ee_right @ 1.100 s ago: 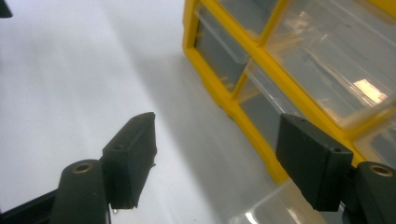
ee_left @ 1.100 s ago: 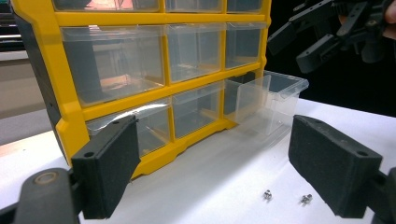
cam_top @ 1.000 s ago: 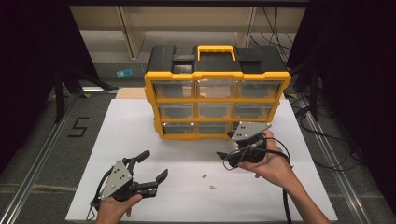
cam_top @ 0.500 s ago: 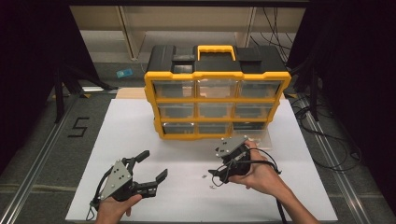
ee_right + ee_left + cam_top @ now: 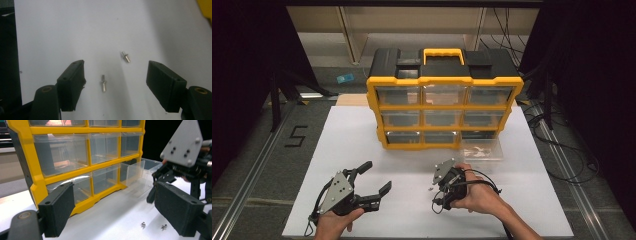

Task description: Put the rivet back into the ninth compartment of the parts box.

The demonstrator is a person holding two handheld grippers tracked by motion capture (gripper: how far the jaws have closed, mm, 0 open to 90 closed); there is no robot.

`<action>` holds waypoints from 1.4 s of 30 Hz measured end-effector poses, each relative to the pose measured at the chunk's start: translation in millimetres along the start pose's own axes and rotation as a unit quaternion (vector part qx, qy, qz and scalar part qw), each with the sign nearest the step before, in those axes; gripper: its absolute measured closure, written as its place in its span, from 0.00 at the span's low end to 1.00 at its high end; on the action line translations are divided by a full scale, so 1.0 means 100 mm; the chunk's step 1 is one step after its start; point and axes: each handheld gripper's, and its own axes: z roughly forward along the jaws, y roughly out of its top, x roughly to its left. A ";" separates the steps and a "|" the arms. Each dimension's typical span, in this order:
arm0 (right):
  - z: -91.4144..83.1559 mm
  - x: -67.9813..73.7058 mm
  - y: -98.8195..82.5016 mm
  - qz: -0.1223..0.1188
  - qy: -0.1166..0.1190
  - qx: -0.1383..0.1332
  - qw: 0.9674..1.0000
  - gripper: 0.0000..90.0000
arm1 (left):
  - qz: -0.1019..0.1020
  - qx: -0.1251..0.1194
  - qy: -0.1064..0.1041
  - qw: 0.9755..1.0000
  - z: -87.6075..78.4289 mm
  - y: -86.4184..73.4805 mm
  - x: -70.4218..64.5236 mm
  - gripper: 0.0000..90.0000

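While nothing is gripped, right tongs (image 5: 115,85) gape around a screw (image 5: 103,83).

The high view looks forward and down over the white table (image 5: 362,145). The left gripper view faces the far organizer (image 5: 75,157) closely; the right gripper view looks straight down near two small pins (image 5: 104,82), shared by both.

Two small metal pins are lying on the white bench (image 5: 362,150), a little apart from each other. Each one is silvery, with a short shaft and a wider collar at one end. The nearer pin (image 5: 103,83) is lying flat between the two open black jaws of the right tongs (image 5: 115,85), touching neither, its collar pointing away from them. The farther pin (image 5: 125,56) is lying tilted just beyond the jaws. Both are lying in front of the yellow drawer cabinet (image 5: 444,107).
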 end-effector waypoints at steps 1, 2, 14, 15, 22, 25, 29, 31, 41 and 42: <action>0.03 0.00 -0.01 0.002 0.003 0.006 1.000 0.36 | 0.000 0.000 0.000 1.000 0.00 0.00 0.00 0.18; 0.05 0.00 -0.01 0.000 0.006 0.012 1.000 0.36 | 0.001 0.000 0.000 1.000 0.00 0.00 0.00 0.18; 0.13 0.02 -0.03 0.005 0.021 0.041 0.999 0.42 | 0.000 0.000 0.000 1.000 0.00 0.00 0.00 0.18; 0.14 0.01 -0.04 0.005 0.024 0.044 0.999 0.43 | 0.000 0.000 0.000 1.000 0.00 0.00 0.00 0.18; 0.21 0.02 -0.05 0.003 0.036 0.053 0.998 0.54 | 0.001 0.000 0.000 1.000 0.00 0.00 0.00 0.18; 0.23 0.01 -0.05 -0.002 0.040 0.053 0.998 0.62 | 0.002 0.000 -0.001 1.000 0.00 0.00 0.00 0.18; 0.27 -0.02 -0.06 -0.006 0.040 0.058 0.997 0.72 | 0.001 0.000 -0.001 1.000 0.00 0.00 0.00 0.18; 0.28 -0.02 -0.08 0.002 0.045 0.071 0.996 0.76 | 0.002 0.000 -0.001 1.000 0.00 0.00 0.00 0.18; 0.28 -0.02 -0.07 -0.016 0.039 0.069 0.997 0.92 | 0.001 0.000 -0.001 1.000 0.00 0.00 0.00 0.18; 0.29 -0.03 -0.07 -0.022 0.040 0.064 0.997 0.92 | 0.000 0.000 -0.001 1.000 0.00 0.00 0.00 0.18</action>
